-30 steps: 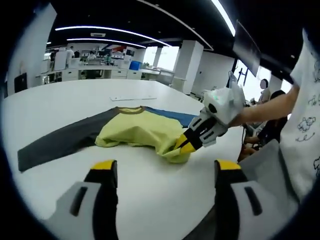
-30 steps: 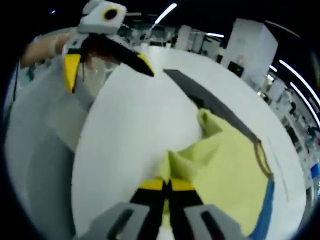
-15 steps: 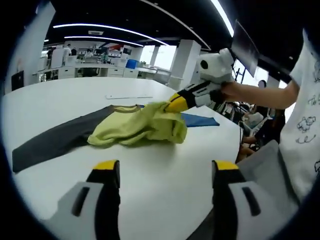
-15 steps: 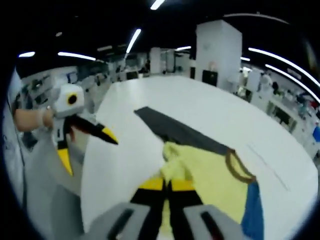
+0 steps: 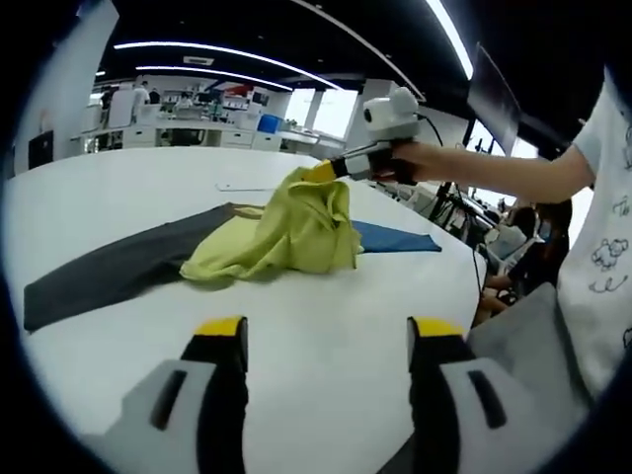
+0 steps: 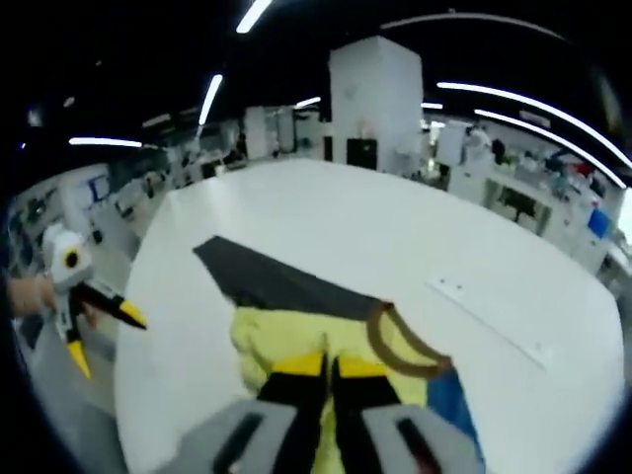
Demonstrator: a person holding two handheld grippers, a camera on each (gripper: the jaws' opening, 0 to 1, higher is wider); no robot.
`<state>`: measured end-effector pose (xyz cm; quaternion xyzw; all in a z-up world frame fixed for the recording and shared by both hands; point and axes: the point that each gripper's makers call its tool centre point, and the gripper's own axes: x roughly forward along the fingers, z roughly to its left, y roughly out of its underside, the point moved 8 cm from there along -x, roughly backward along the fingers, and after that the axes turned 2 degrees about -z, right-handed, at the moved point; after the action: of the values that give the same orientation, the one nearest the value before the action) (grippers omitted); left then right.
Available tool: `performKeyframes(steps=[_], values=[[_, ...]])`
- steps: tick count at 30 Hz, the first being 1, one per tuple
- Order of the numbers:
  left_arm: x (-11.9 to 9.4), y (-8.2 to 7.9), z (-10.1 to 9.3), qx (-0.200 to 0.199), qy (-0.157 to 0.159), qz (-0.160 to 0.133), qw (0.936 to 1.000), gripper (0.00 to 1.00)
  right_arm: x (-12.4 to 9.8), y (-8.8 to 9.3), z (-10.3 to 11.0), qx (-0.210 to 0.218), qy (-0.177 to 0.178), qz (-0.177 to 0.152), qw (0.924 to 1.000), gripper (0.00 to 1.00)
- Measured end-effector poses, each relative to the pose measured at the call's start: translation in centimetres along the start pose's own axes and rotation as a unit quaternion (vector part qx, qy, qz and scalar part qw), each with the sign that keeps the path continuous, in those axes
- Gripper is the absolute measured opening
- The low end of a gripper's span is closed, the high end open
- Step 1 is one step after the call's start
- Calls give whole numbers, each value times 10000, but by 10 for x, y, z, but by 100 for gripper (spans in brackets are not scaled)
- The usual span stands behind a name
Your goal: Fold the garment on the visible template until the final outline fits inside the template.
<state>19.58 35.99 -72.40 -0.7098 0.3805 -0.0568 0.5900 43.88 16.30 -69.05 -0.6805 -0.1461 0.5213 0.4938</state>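
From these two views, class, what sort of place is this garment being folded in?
Probably a large open-plan lab or office: long ceiling light strips, a big white table holding the yellow garment, and rows of desks and equipment in the background.

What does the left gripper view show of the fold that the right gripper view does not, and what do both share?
Left gripper view alone: the right gripper from the side, lifting the garment's yellow body off the white table, with a person's hand behind it.

Right gripper view alone: the brown collar just past its shut jaws, a pale strip lying farther off on the table, and the left gripper, open and apart from the cloth.

Both: the dark sleeve flat and the blue sleeve beside the yellow.
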Motion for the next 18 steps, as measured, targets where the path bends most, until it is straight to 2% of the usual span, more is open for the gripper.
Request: performKeyframes(steps=[3, 6, 7, 10, 18], values=[[1, 2, 0, -47, -33, 16, 10000, 61, 14, 8, -18, 186, 195, 146, 9995, 0], [2, 2, 0, -95, -52, 11, 9999, 59, 20, 17, -27, 312, 312, 290, 9986, 0], [2, 3, 0, -112, -50, 13, 9999, 59, 18, 20, -22, 302, 339, 336, 9984, 0], [4, 4, 1, -140, -42, 22, 9999, 57, 25, 26, -29, 396, 385, 433, 9975, 0], [13, 7, 2, -222, 19, 84, 9997, 57, 26, 31, -31, 469, 383, 475, 9970, 0]])
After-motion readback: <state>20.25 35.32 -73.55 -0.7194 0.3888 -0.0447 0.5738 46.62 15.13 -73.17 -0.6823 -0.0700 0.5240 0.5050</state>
